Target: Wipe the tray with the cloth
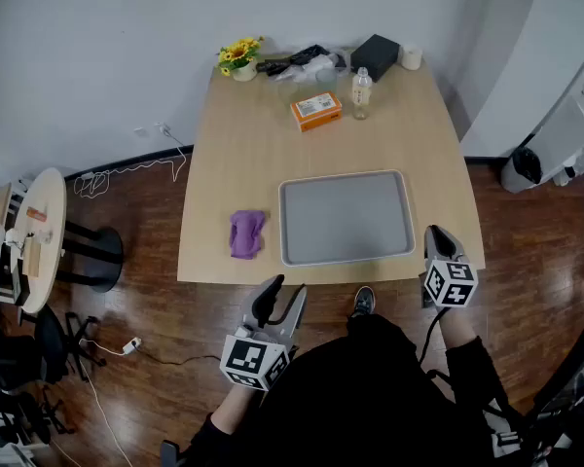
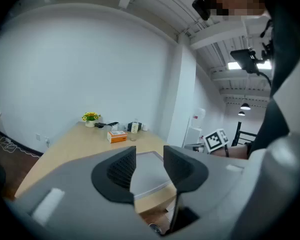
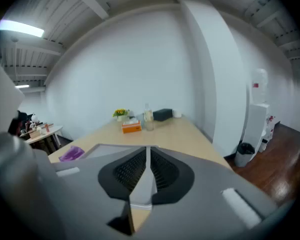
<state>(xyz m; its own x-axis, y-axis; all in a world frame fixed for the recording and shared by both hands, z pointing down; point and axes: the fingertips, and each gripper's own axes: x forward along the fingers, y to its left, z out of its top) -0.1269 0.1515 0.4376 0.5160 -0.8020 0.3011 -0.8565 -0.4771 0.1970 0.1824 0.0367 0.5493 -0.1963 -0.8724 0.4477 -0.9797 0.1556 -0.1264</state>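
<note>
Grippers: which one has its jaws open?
The left gripper: its jaws stand clearly apart with nothing between them. The right gripper has its jaws all but together.

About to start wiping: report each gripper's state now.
Left gripper: open, nothing between the jaws.
Right gripper: shut, holding nothing.

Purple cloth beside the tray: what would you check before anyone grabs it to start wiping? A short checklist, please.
1. The cloth lies free on the table, left of the tray and not touching it: ok.
2. The tray is bare: ok.
3. The left gripper has its jaws apart, nothing between them: ok.
4. The right gripper has its jaws together and is empty: ok.
5. The cloth is in a grip: not ok; both grippers are apart from it, by the table's near edge.
6. Dirt on the tray: cannot tell.
</note>
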